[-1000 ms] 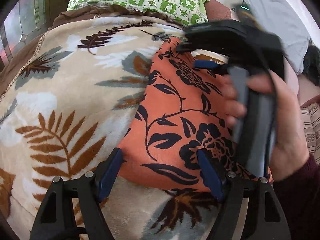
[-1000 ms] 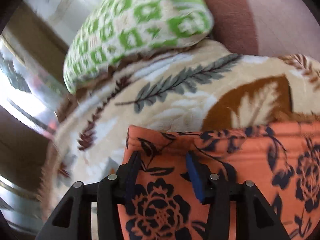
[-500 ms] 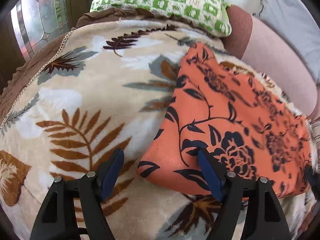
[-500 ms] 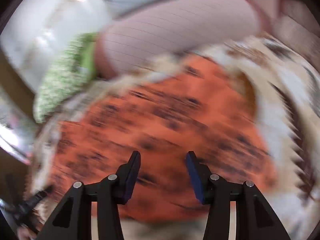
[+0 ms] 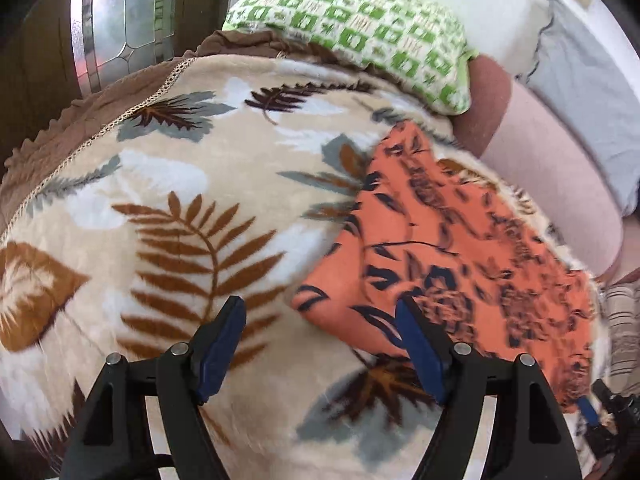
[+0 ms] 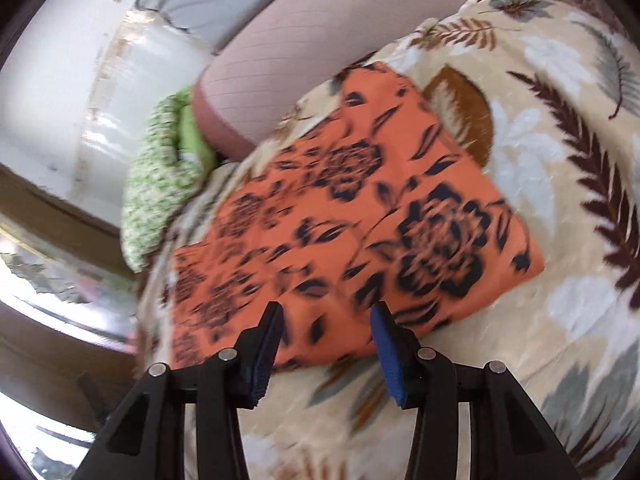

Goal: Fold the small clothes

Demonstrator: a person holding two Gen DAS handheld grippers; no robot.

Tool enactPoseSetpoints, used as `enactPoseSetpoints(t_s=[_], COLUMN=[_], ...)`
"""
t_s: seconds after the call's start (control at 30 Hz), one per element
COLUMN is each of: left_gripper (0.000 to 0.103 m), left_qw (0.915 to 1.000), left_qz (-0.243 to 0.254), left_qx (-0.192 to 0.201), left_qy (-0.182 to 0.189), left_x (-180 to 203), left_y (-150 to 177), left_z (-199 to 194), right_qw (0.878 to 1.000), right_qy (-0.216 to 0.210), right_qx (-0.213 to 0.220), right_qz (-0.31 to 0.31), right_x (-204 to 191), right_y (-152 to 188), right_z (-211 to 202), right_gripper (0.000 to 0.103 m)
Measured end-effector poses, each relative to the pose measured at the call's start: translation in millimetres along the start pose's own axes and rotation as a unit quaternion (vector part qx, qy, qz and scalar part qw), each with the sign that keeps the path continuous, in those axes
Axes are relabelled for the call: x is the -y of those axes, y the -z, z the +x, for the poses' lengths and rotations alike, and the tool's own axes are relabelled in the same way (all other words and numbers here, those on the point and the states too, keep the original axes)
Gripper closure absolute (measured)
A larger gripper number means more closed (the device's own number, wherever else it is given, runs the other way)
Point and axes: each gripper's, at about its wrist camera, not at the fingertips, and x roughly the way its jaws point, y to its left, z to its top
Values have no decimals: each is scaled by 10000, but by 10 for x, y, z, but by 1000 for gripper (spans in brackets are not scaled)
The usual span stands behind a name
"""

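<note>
From the left wrist we see our left gripper (image 5: 320, 344) held above the leaf-print blanket (image 5: 168, 200), its fingers wide apart with nothing between them. The orange flowered garment (image 5: 452, 264) lies flat on the blanket to the right of the gripper; its near corner sits just ahead of the right-hand finger, and we cannot tell whether the two touch. A green checked pillow (image 5: 360, 32) rests at the far end of the blanket, beside a pink bolster (image 5: 552, 184).

From the right wrist we see our right gripper (image 6: 326, 336) over the near edge of the garment (image 6: 360, 200), fingers apart and empty. The cloth looks like a neat folded rectangle here, though motion blur hides the layers. The blanket (image 6: 560, 160) surrounds it on all sides.

We judge the risk to be in the next grab. The blanket pile is deep and soft, so fingers closing low at an edge could pinch blanket along with cloth and drag both. Taking only the top layer would peel the fold open. The blur suggests quick motion, which could make us miss the edge.
</note>
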Motion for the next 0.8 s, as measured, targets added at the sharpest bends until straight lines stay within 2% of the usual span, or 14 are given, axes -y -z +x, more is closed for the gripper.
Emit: enactPoseSetpoints(t_s=[0.1,0.23,0.33,0.43,0.47,0.53,0.67,0.8], left_gripper=[25,25,25,25,25,25,25,26], left_qw=[9999,9962,9941,9883,9864,9821,9789,9689], left_qz=[-8,-319,-150,-317,-392,-616,-722,-1098], left_qx=[10,-290,-215,-499,-596,-703,-497,-697], left_qy=[130,755,1057,1405,1482,1634,1845,2105], left_x=[61,110,228,267,268,261,248,201], left_y=[214,405,420,439,436,404,291,217], left_z=[-105,-41,-23,153,203,301,323,501], right_qw=[9997,9988,9986,9958,9944,9929,9868,9778], right_qy=[-177,-195,-249,-783,-855,-877,-914,-638], right_qx=[-74,-259,-273,-448,-483,-432,-275,-167], right_qz=[-118,-379,-376,171,388,675,1311,1989], right_x=[-124,-167,-88,88,154,247,466,778], right_y=[173,438,510,470,459,414,269,174], right_z=[-90,-173,-186,-95,-63,-33,37,76], right_gripper=[53,53,53,41,40,40,40,40])
